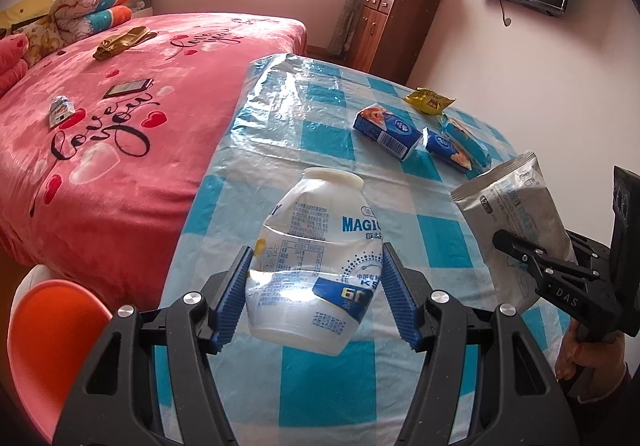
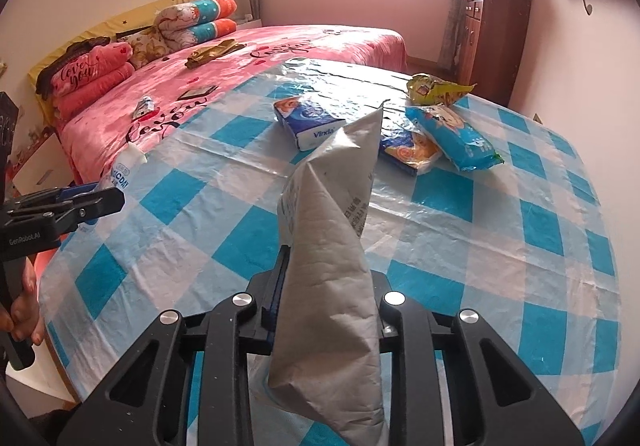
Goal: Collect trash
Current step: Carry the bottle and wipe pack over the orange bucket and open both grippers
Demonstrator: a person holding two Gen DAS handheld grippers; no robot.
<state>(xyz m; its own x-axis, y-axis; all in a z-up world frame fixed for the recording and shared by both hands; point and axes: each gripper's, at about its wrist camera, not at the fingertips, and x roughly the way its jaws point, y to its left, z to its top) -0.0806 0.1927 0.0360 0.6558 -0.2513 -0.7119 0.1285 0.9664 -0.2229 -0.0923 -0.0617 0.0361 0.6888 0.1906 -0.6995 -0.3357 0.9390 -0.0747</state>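
Two grippers show, each held by a person's hand, and each grips one piece of trash above a round tabletop [image 1: 320, 105] covered in a blue-and-white checked plastic sheet.

The left gripper [image 1: 316, 286] holds one crumpled plastic bottle [image 1: 316, 258], white-necked with a blue-and-white printed label. The blue ribbed fingers [image 1: 234, 294] press on both sides of the bottle at a middling width, and the bottle hangs clear of the tabletop, neck pointing away from the camera.

The right gripper [image 2: 328, 310] holds one creased grey pouch [image 2: 332, 246] with small dark print. Its fingers stand narrow and pinch the lower part of the pouch, which rises upright to a pointed top corner. In the left wrist view, this pouch [image 1: 512, 221] appears at the right edge.

Four pieces of trash lie on the far side of the tabletop, close together: one blue-and-white tissue pack [image 2: 308, 117], one flattened blue wrapper with an orange picture [image 2: 408, 151], one long light-blue packet [image 2: 456, 133], and one yellow snack bag [image 2: 436, 87] farthest back.

Beside the tabletop is one pink bed [image 1: 120, 125]. On it lie one dark phone [image 1: 128, 87], one small crumpled wrapper [image 1: 60, 111] and one gold cloth [image 1: 120, 41].
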